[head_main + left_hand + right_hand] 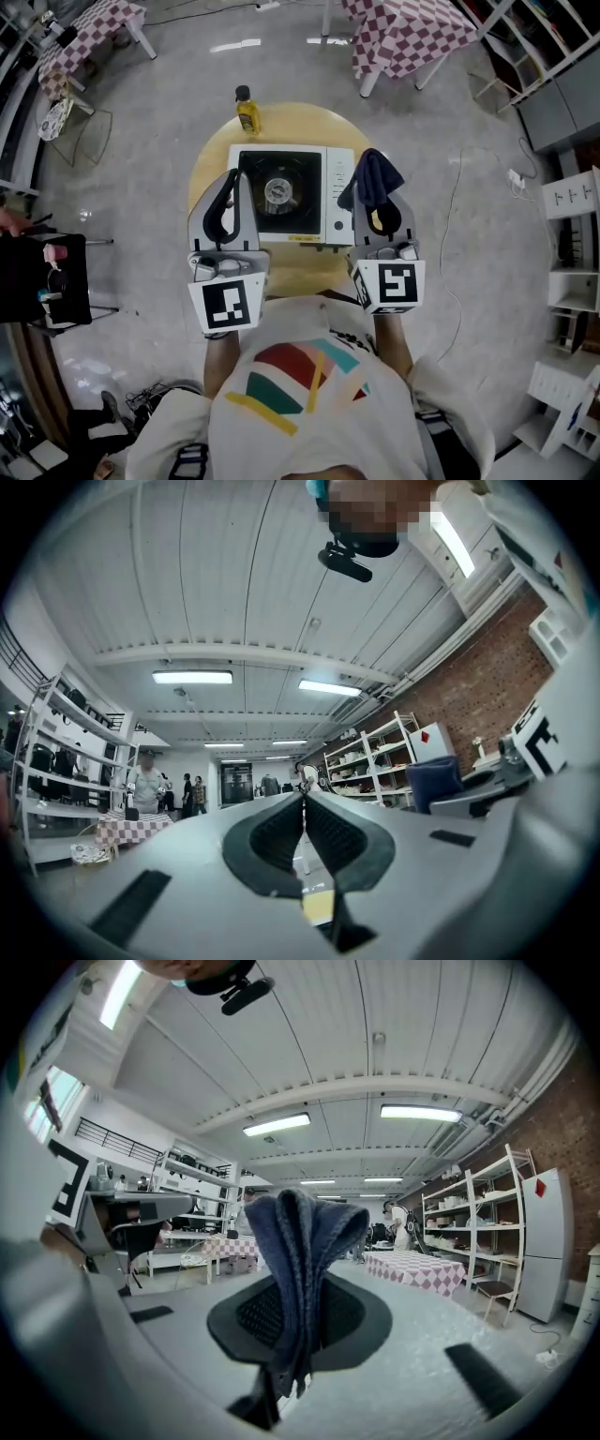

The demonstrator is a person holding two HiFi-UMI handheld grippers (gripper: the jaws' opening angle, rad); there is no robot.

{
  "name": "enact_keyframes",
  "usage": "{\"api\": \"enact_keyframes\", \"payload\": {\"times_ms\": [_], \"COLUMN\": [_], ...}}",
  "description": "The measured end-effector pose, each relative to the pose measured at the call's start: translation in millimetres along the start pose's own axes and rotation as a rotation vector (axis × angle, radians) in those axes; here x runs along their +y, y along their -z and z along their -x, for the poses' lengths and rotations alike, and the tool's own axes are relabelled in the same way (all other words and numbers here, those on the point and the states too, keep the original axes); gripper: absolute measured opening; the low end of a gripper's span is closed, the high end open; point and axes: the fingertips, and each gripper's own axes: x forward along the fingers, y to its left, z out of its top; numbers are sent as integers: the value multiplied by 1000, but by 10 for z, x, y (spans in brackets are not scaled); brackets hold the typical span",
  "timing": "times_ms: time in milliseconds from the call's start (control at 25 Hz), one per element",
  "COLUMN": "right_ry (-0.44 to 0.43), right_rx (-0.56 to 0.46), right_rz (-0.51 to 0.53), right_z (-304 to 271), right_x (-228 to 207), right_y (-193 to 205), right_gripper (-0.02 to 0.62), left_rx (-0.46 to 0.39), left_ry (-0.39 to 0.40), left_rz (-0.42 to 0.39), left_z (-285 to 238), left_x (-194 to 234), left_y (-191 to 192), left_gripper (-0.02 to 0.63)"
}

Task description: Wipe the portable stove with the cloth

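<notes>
Clamping the cloth, right hand-held gripper (masks stove corner).

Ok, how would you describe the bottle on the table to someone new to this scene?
Find the round wooden table mid-floor, with the white portable stove on it. Beyond the stove's far left corner, near the table's edge, stands a small bottle. It alone stands upright there: yellowish body, dark cap.
</notes>
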Motion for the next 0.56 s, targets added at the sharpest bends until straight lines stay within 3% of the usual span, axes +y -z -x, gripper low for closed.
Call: {"api": "enact_keyframes", "payload": {"times_ms": [560], "right_ry": [-39], "right_rx": [21], "right_rz": [-12], "right_z": [-55], "right_x": [47], "right_y": [70], "right_gripper": [34], "left_rx": [18], "left_ry": [-34], "left_rz": [-26], "left_z": [14], "left_x": [89], "left_y": [21], "left_gripper": [8]}}
